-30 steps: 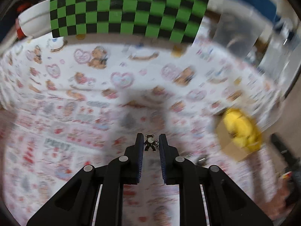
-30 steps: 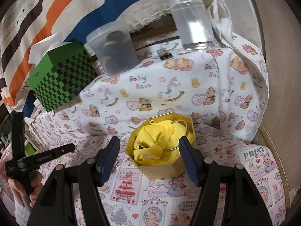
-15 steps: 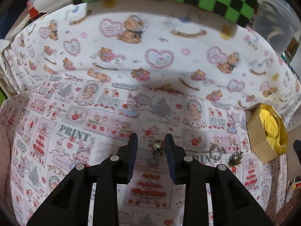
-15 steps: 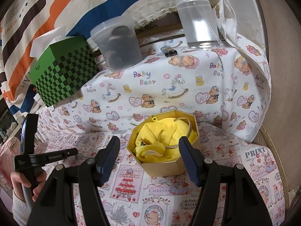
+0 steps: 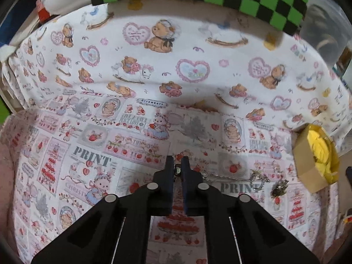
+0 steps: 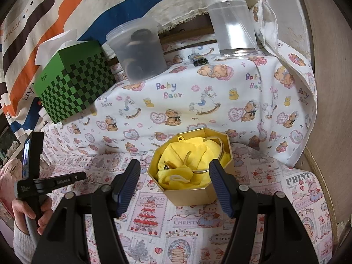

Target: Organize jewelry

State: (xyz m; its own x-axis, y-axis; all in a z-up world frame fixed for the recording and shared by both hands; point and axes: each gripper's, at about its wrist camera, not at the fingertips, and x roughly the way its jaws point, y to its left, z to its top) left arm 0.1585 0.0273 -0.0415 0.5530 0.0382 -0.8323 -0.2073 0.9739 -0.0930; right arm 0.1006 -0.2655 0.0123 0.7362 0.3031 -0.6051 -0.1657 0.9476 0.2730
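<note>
My left gripper (image 5: 177, 165) is shut on a small metal charm (image 5: 176, 171) low over the printed cloth; a thin silver chain (image 5: 226, 177) trails right from it to a silver clasp piece (image 5: 258, 179). A dark gold-toned brooch (image 5: 279, 188) lies beside that. The yellow octagonal jewelry box (image 6: 193, 176) with yellow lining holds a gold bangle (image 6: 211, 160) and small pieces; it also shows at the right edge of the left wrist view (image 5: 315, 160). My right gripper (image 6: 175, 176) is open, its fingers either side of the box's front. The left gripper also shows in the right wrist view (image 6: 66, 179).
A green checkered box (image 6: 74, 88), a frosted plastic tub (image 6: 140, 50) and a clear domed cup (image 6: 233, 22) stand on the raised bear-print ledge (image 6: 198, 96) behind. A small dark clip (image 6: 199, 61) lies near the cup. The table edge (image 6: 319, 176) runs at right.
My left gripper has come down to the cloth, opened around the charm half a second ago and is now closed on it. The right gripper has stayed open at the box.
</note>
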